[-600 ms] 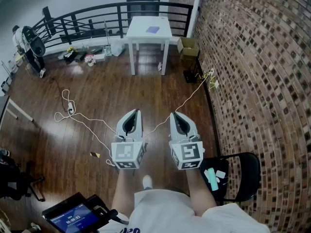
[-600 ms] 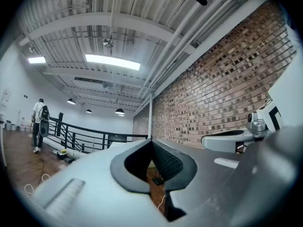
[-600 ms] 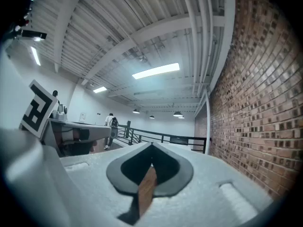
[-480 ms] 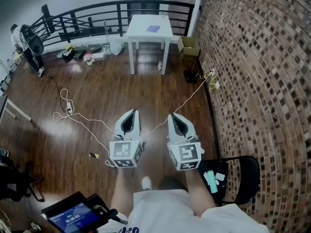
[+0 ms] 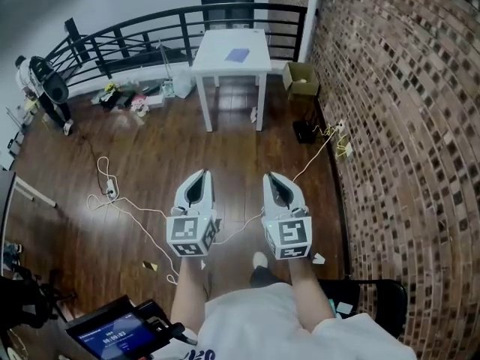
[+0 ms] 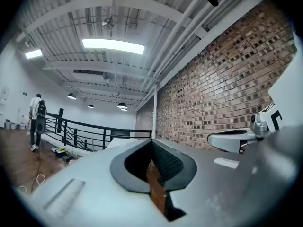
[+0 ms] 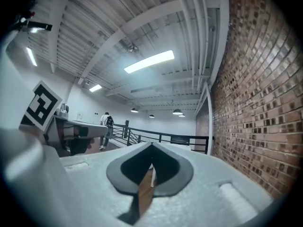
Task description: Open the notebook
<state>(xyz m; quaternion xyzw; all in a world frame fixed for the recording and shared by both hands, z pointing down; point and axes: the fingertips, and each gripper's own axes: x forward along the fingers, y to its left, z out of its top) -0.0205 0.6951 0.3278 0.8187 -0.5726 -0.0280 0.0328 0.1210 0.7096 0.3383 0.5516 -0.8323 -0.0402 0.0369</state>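
You hold both arms straight out in front of you, forearms side by side, each gripper pointing level and away from you toward the far end of the room. The left hand-held gripper has its jaws pressed together with nothing between them; its own view shows the two dark, ribbed pads meeting in a point. The right hand-held gripper is likewise closed and empty, its pads meeting at the tip. Both have smooth, pale grey shells that taper forward, and each carries a cube with black-and-white square markers at its near end.

The notebook is a small, flat, purple rectangle lying closed on the white desk, well apart from both grippers, at the far end of the room. The desk has a square top and straight legs.

Below you is a dark, glossy wooden floor with a pale cable looping across it on the left. A rough brick wall runs along the right side. A black metal railing curves behind the desk, and an open cardboard box sits just right of the desk against the wall. A black chair stands near you on the right.
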